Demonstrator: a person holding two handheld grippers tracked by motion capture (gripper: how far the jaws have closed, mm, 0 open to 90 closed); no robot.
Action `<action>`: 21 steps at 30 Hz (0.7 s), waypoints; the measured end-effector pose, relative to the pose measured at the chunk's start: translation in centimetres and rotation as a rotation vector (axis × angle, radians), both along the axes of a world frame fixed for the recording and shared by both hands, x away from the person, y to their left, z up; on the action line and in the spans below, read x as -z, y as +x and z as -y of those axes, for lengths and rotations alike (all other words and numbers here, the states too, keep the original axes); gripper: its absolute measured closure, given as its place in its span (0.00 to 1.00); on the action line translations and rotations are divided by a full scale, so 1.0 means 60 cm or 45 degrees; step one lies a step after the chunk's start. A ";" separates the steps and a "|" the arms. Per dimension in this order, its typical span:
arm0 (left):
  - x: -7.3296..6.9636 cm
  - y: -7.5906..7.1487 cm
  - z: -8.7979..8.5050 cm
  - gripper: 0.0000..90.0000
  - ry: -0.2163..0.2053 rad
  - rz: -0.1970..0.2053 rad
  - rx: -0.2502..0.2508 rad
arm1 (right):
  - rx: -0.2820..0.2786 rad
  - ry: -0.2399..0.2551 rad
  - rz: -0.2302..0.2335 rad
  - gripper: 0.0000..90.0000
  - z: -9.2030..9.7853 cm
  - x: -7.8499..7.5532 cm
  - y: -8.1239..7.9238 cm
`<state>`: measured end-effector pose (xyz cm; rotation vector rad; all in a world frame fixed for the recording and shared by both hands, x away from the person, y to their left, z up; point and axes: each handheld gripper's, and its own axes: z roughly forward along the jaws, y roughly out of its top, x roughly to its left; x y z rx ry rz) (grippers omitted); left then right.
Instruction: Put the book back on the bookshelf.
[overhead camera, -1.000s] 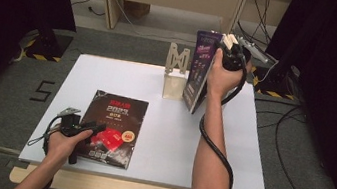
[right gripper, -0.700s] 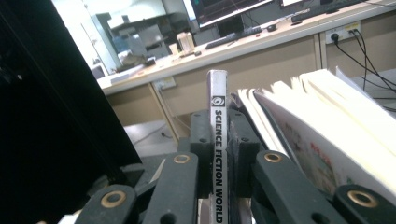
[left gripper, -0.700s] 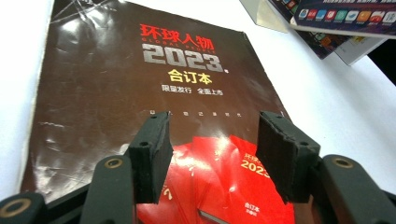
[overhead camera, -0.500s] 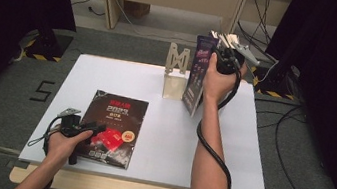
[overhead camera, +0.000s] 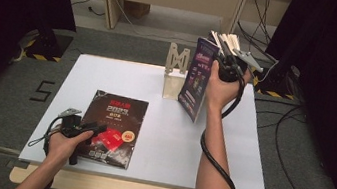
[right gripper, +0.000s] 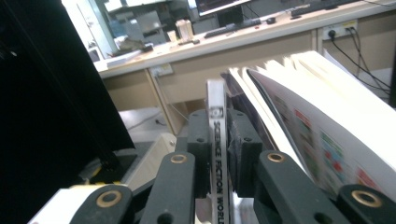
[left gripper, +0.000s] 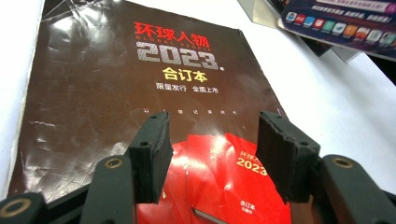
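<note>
Slippage threatens: right gripper (right gripper: 218, 154), jaws just easing, pinches the magazine (overhead camera: 198, 78) at table's one o'clock, seemingly thinly; left gripper (left gripper: 212, 154) hovers spread over the brown book (left gripper: 140, 93).

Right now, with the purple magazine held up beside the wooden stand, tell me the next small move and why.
Probably lower the purple magazine toward the wooden stand and set it down. The right tongs have just been opening, yet their pads sit against its spine, and it hangs tilted above the table, pages fanned. The left tongs stand open over the brown 2023 magazine.
</note>
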<state>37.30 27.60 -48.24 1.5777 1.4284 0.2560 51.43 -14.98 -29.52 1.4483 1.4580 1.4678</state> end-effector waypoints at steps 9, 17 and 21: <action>0.000 0.000 0.004 0.49 -0.011 -0.002 0.007 | -0.014 -0.015 -0.018 0.90 0.006 0.016 -0.024; 0.000 0.001 0.005 0.49 -0.004 -0.001 0.012 | -0.024 0.022 -0.026 0.85 0.013 0.011 -0.037; -0.002 0.000 0.007 0.49 -0.018 0.001 0.014 | -0.033 0.045 -0.054 0.84 0.013 0.015 -0.036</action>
